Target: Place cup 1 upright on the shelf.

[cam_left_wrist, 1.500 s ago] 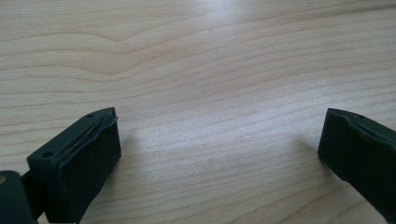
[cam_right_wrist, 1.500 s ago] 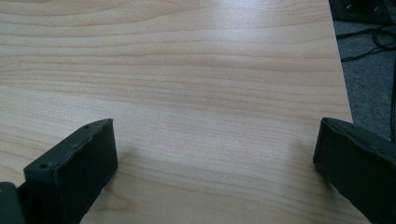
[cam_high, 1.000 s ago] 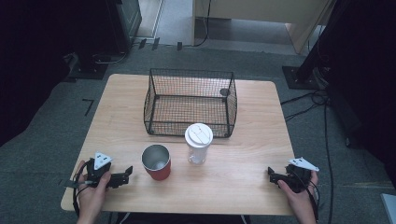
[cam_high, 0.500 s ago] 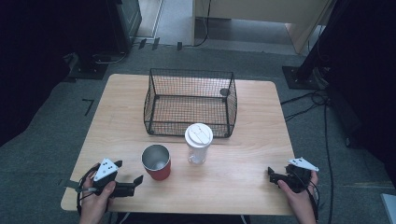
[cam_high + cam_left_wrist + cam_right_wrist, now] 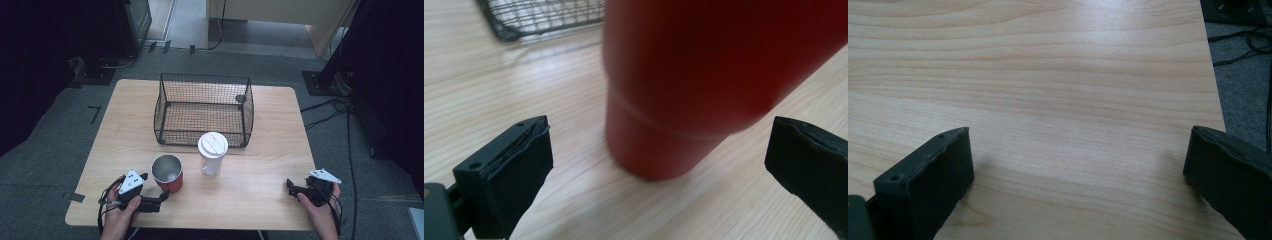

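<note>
Wooden tabletop [image 5: 270, 165] occupying the centre of the high view. Black wire basket [image 5: 204, 109], upper centre, standing empty apart from a small dark round item at its far right corner. Clear lidded tumbler [image 5: 212, 154], just below the basket's front edge. Red metal cup [image 5: 167, 173], lower left of centre, upright and open-topped, beside the tumbler. Left hand-held gripper [image 5: 659, 160], jaws spread wide on either side of the cup's base, not yet touching it. Right hand-held gripper [image 5: 1078, 170], lower right, jaws spread over bare wood. Judged progress: approach nearly complete; grasp, lift and any placement remain.
</note>
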### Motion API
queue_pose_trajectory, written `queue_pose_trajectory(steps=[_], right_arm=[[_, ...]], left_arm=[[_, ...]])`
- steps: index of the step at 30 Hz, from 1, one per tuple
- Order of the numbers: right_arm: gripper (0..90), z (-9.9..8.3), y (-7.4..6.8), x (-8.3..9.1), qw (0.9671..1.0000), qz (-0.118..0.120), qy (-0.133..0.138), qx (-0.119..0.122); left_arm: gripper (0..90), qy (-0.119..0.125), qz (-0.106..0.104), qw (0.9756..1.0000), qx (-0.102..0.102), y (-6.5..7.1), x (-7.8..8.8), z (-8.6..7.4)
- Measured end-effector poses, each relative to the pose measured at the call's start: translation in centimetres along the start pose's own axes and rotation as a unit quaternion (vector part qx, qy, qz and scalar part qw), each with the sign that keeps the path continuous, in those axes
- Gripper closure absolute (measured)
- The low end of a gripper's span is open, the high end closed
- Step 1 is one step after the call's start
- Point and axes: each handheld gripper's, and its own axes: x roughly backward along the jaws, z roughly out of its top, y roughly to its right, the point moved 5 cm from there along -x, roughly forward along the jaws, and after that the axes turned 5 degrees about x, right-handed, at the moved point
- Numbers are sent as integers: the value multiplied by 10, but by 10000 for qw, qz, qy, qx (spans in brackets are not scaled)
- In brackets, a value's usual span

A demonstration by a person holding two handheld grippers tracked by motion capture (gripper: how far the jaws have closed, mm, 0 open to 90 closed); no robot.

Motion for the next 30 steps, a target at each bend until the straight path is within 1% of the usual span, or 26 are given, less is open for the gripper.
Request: queue_pose_trajectory(steps=[1,5,9,12,13,16,17,18,19,20,23,26,27,28,29,30], right_arm=[[0,0,0,0,10000,4,0,-1],[0,0,0,0,10000,3,-1,-1],[0,0,0,0,10000,2,0,2],[0,0,0,0,10000,1,1,-2],[0,0,0,0,10000,1,1,-2],[0,0,0,0,10000,3,-1,2],[0,0,0,0,10000,3,-1,-2],[0,0,0,0,10000,3,-1,0],[0,0,0,0,10000,3,-1,0],[0,0,0,0,10000,1,2,-3],[0,0,0,0,10000,3,2,-6],[0,0,0,0,10000,7,3,-8],[0,0,0,0,10000,4,5,-14],[0,0,0,0,10000,4,5,-14],[0,0,0,0,10000,6,2,-9],[0,0,0,0,10000,4,2,-6]], left_arm=[[0,49,38,10000,-19,3,-3,1],[0,132,58,9999,5,8,-9,4],[0,117,80,9999,15,11,-14,6],[0,85,101,9999,-40,16,-20,9],[0,85,101,9999,-40,16,-20,9],[0,163,101,9998,-47,20,-21,17],[0,163,101,9998,-47,20,-21,17],[0,201,132,9997,-49,21,-22,22],[0,201,132,9997,-49,21,-22,22],[0,178,163,9997,-35,21,-22,25],[0,149,216,9996,56,21,-24,29],[0,121,236,9996,67,21,-23,32],[0,100,286,9995,116,21,-21,35],[0,100,286,9995,116,21,-21,35],[0,112,334,9993,107,23,-18,41],[0,106,356,9993,93,24,-17,42]])
